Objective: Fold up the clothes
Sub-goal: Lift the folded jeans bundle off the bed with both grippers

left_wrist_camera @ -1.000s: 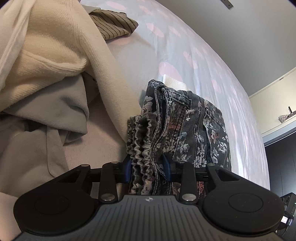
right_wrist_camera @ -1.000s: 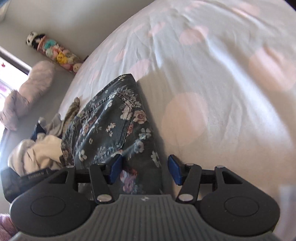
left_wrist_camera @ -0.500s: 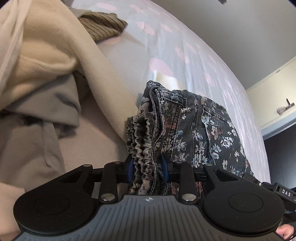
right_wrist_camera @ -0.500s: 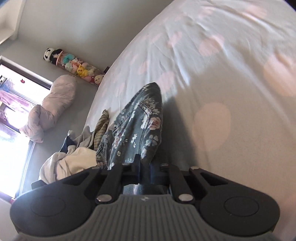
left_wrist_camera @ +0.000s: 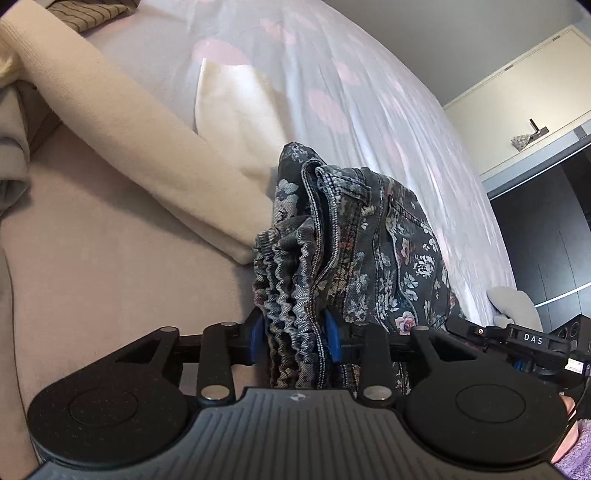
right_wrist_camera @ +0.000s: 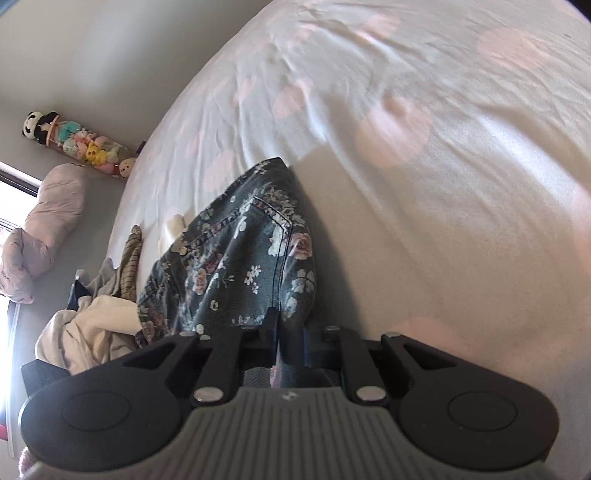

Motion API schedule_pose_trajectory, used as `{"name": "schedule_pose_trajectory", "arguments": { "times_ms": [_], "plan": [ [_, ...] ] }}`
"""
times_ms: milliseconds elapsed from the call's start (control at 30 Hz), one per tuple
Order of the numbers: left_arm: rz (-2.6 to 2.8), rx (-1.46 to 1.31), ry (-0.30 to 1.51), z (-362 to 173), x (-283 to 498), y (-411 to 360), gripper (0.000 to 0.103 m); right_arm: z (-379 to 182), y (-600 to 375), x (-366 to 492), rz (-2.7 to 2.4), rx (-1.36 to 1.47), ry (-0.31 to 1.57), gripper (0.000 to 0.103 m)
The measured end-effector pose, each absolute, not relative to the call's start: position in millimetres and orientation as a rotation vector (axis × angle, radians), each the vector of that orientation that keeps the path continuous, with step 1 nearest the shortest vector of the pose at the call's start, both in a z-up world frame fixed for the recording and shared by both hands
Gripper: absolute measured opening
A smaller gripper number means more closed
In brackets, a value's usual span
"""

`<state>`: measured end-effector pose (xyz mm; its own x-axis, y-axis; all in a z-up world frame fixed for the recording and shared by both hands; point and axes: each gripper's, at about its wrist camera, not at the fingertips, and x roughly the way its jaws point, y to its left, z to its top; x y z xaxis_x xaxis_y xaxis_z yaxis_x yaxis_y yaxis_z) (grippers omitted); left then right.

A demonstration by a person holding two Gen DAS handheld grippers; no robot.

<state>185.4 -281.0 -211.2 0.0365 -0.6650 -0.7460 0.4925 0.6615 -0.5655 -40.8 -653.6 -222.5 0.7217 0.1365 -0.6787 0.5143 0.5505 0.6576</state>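
Observation:
A folded dark floral denim garment is held up off the bed between both grippers. In the left wrist view my left gripper has the bunched elastic waistband between its blue pads; the jaws are opening slightly, and the pads still press the cloth. In the right wrist view my right gripper pinches the other edge of the same floral denim; its jaws are also easing open with fabric between them. The right gripper's body shows at the right edge of the left wrist view.
The bed's white sheet with pink spots spreads ahead and to the right. A cream sweater sleeve lies left of the denim, with a striped garment beyond. A heap of clothes, a pink pillow and plush toys lie left.
The right gripper, open a second ago, has closed on the denim's edge. Both grippers have carried the garment sideways and slightly up; the sleeve's cuff has come into the left view.

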Motion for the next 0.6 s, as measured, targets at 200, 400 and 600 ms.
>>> {"name": "schedule_pose_trajectory", "arguments": {
  "times_ms": [200,400,600],
  "plan": [
    [-0.906,-0.121,1.201,-212,184,-287,0.042,-226,-664,-39,-0.272,0.941,0.670,0.058],
    [-0.923,-0.142,1.187,-220,192,-296,0.048,-250,-677,-30,-0.251,1.022,0.629,0.057],
    [-0.951,-0.123,1.160,-220,193,-302,0.037,-264,-681,-19,-0.171,1.065,0.608,0.037]
  ]
}}
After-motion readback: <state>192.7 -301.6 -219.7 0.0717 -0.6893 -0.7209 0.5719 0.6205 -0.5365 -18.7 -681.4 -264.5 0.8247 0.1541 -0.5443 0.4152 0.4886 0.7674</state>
